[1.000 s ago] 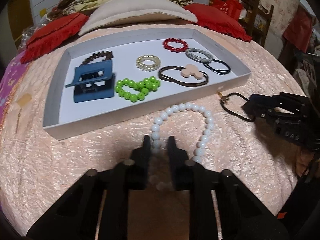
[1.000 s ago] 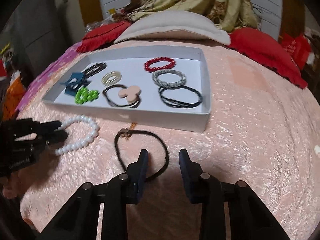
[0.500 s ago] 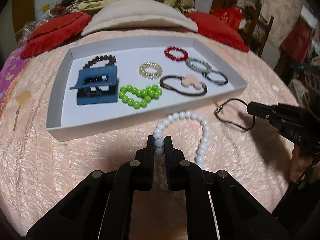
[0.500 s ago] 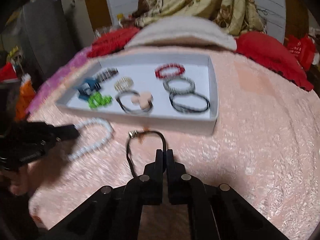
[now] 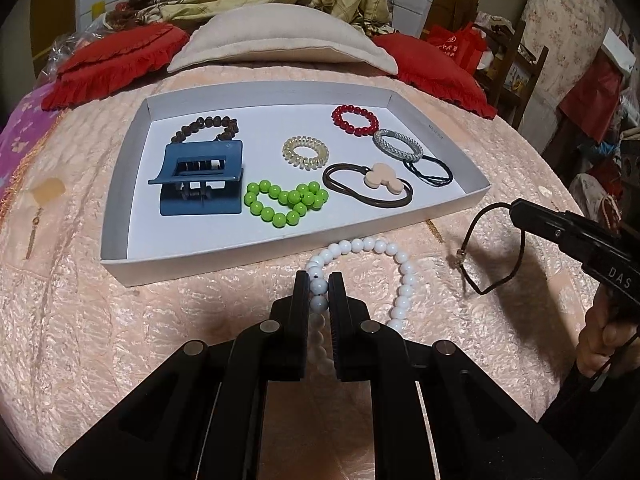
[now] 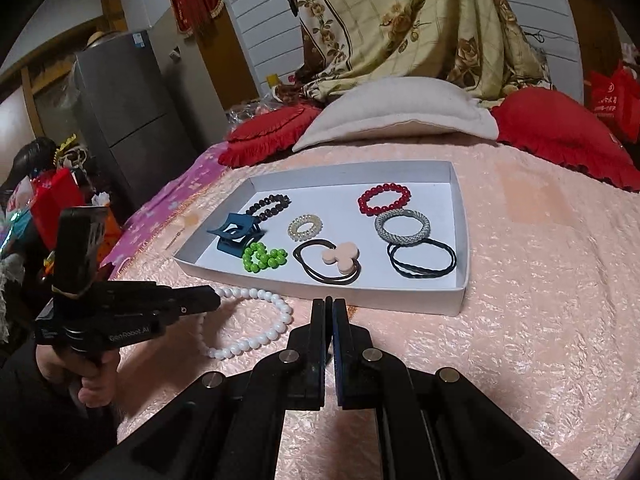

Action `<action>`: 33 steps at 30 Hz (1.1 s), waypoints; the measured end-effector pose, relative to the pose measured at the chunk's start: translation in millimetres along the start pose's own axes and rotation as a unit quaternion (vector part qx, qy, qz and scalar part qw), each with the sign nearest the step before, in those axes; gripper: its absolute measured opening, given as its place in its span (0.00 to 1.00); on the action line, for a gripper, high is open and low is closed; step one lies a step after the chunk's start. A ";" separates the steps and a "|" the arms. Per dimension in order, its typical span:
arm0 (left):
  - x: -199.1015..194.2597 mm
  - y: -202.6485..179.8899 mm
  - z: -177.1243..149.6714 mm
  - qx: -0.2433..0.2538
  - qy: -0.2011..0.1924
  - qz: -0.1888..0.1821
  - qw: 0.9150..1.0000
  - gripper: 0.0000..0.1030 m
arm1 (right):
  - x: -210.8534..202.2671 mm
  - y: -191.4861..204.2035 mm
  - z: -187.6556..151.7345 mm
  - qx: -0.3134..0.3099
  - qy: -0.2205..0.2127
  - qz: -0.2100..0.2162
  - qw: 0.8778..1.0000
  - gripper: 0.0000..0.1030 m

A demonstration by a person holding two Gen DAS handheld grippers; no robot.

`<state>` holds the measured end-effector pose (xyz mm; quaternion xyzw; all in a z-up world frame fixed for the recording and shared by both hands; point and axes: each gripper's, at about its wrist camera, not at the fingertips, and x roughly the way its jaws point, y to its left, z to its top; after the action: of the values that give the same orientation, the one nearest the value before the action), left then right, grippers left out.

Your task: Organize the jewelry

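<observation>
- The left gripper is clamped on the white bead necklace. The rest of the beads lie on the pink bedspread, right in front of the tray.
- The right gripper is squeezed tight on a thin black cord loop. The left camera shows the loop hanging from its tip, above the bedspread. In the right camera the loop is hidden behind the fingers.
- The two grippers are near each other, side by side. A hand holds the left one.
- Just past the necklace is the front wall of the white tray. It is low and stands between the grippers and the things inside.
- Near the front of the tray are a blue hair clip, green beads and a brown hair tie with a pink charm.
- Farther back are a dark bead bracelet, a clear coil tie, a red bead bracelet, a gray band and a black twisted tie.
- There is white floor free in the middle back of the tray.
- Behind the tray are a beige pillow and red cushions.
</observation>
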<state>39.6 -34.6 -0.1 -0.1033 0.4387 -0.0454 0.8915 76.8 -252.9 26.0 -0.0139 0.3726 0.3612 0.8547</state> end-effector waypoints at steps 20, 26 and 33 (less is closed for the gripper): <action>-15.6 10.3 7.7 -0.018 -0.023 -0.027 0.999 0.08 | 0.3 5.3 -1.1 -0.009 0.001 0.006 1.000 0.03; -13.3 8.9 6.3 -0.016 -0.020 -0.023 0.999 0.08 | 1.2 5.7 -1.2 -0.010 0.002 0.006 1.000 0.03; -9.7 5.2 4.2 -0.010 -0.013 -0.018 1.000 0.08 | 3.9 7.0 -2.5 -0.012 0.006 0.005 1.000 0.03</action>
<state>37.0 -27.3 8.8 -0.1207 0.4257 -0.0559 0.8950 72.6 -246.1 23.4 -0.0239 0.3733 0.3697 0.8505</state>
